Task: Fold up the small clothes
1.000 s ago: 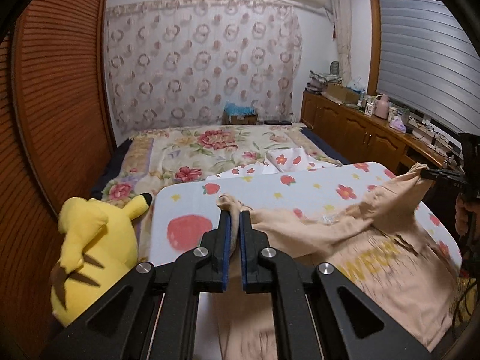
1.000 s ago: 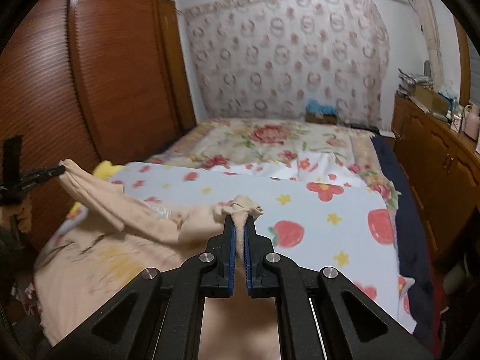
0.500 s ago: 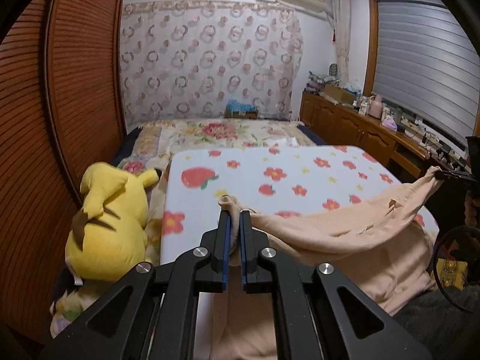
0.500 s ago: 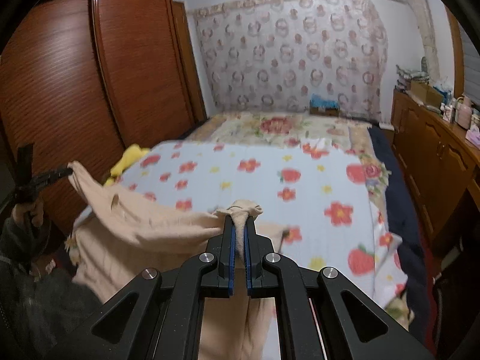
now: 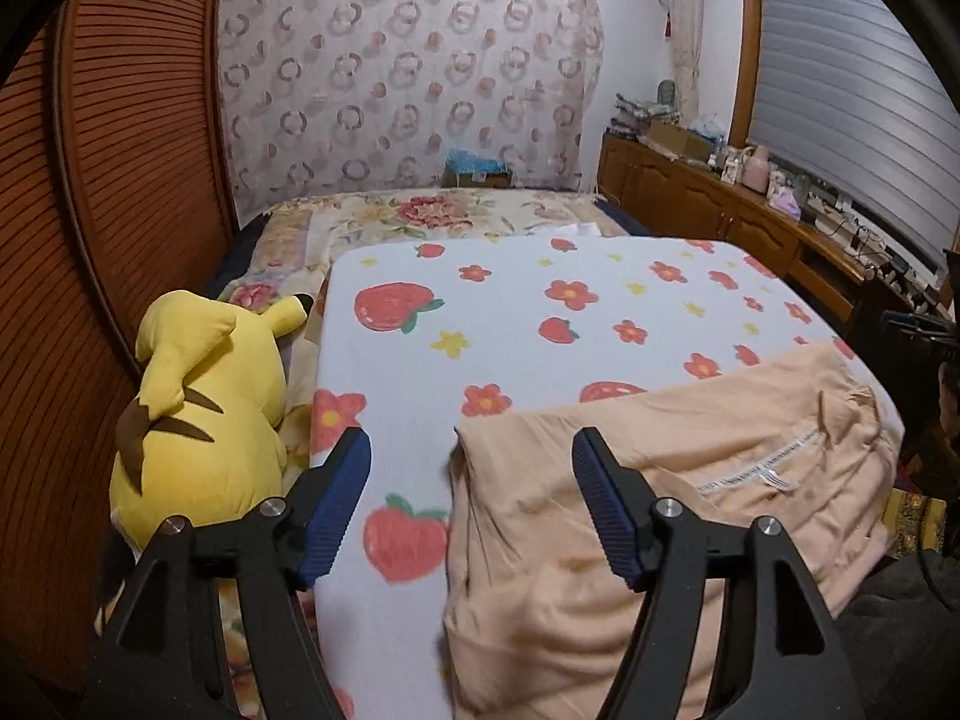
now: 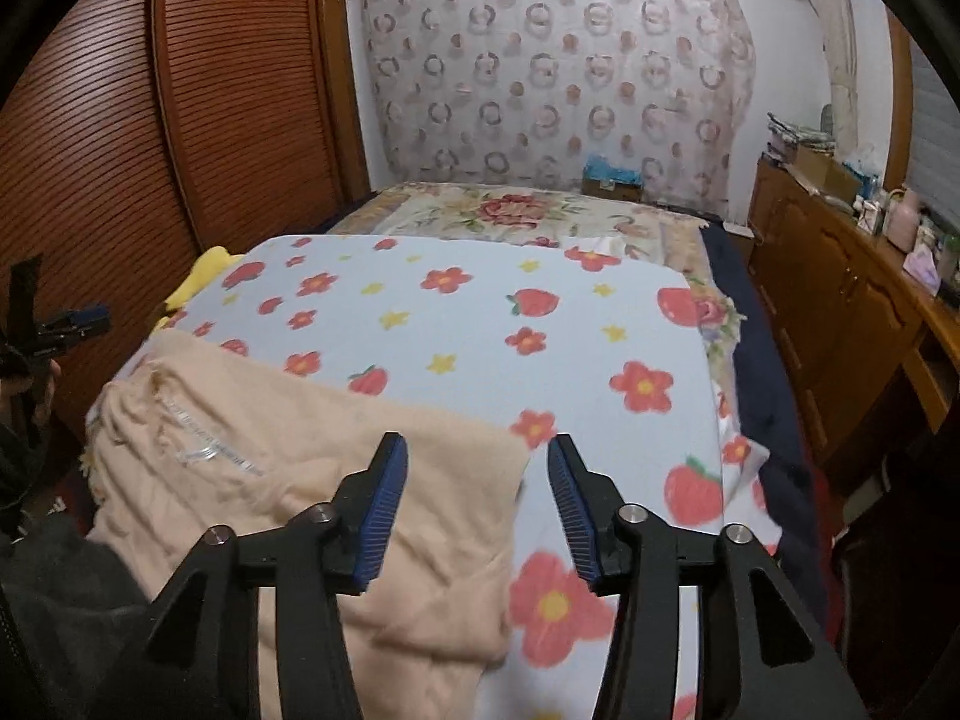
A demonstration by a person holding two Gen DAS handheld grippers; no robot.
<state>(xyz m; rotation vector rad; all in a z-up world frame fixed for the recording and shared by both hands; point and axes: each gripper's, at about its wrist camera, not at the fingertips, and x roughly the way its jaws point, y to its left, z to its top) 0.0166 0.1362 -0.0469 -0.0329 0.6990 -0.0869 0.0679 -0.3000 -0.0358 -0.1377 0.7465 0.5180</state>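
Note:
A peach garment (image 5: 660,480) lies spread on the near end of the strawberry-and-flower blanket (image 5: 510,324), its label strip showing near the far edge. My left gripper (image 5: 468,462) hovers over the garment's left corner with its jaws opening; the corner lies below the gap and no pad presses it. In the right wrist view the same garment (image 6: 288,462) lies flat, and my right gripper (image 6: 477,462) stands over its right corner, jaws opening, pads clear of the cloth. The other gripper shows at each view's edge (image 6: 72,324).
A yellow plush toy (image 5: 198,408) lies at the blanket's left side by the slatted wooden wardrobe (image 5: 108,180). A floral bedspread (image 5: 432,216) covers the far bed. A wooden cabinet (image 6: 840,300) with clutter runs along the right wall.
Both grippers were shut on the garment's two corners, holding it stretched above the bed. Now both have let go, jaws apart, and the garment lies flat on the blanket.

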